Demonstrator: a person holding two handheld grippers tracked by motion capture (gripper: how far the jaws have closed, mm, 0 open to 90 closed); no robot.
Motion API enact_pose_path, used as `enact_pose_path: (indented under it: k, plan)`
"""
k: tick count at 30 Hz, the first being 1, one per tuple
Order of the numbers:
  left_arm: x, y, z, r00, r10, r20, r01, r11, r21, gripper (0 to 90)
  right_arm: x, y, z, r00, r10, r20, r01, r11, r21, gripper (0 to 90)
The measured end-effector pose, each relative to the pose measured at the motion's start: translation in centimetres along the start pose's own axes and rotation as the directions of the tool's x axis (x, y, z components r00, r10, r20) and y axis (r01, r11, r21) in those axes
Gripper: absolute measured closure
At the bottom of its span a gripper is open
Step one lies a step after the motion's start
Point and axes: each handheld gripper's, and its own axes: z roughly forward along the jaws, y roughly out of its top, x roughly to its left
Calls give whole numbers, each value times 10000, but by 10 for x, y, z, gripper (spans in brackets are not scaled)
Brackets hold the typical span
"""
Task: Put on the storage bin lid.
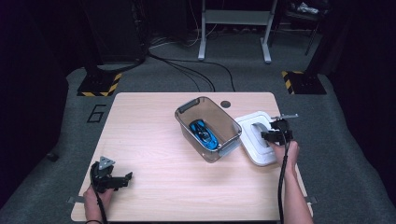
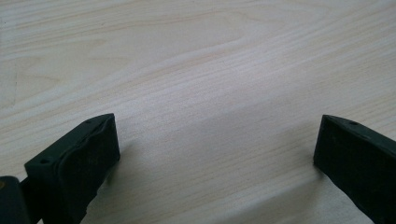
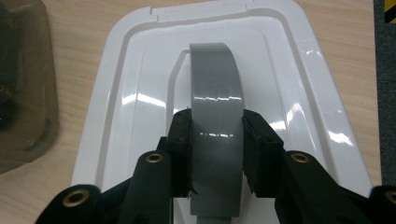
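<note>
White glossy plastic lid (image 3: 140, 107) lies flat by the wooden table's (image 1: 154, 140) right edge, just beside a clear grey bin (image 1: 208, 128); the right gripper (image 3: 217, 140) clamps its grey arched handle (image 3: 215, 93). Near the front-left corner, the left gripper (image 2: 217, 144) rests wide apart, holding nothing.

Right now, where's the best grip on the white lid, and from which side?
By the grey handle arching up along the middle of the white lid, from above, one jaw on each long edge. The lid lies flat on the table, so its rim gives little purchase. The right gripper already clamps the handle.
</note>
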Motion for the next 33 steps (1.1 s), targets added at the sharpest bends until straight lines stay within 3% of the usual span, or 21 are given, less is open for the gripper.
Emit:
enact_pose_path:
  k: [10, 33]
  plan:
    - [0, 0, 0, 10000, 0, 1, 0, 10000, -1, 3, -5, 9, -22, 10000, 10, 50, -10, 10000, -91, 666]
    - [0, 0, 0, 10000, -5, -1, 5, 10000, -1, 3, 1, 34, -60, 9997, -162, 165, 168, 9992, -373, 666]
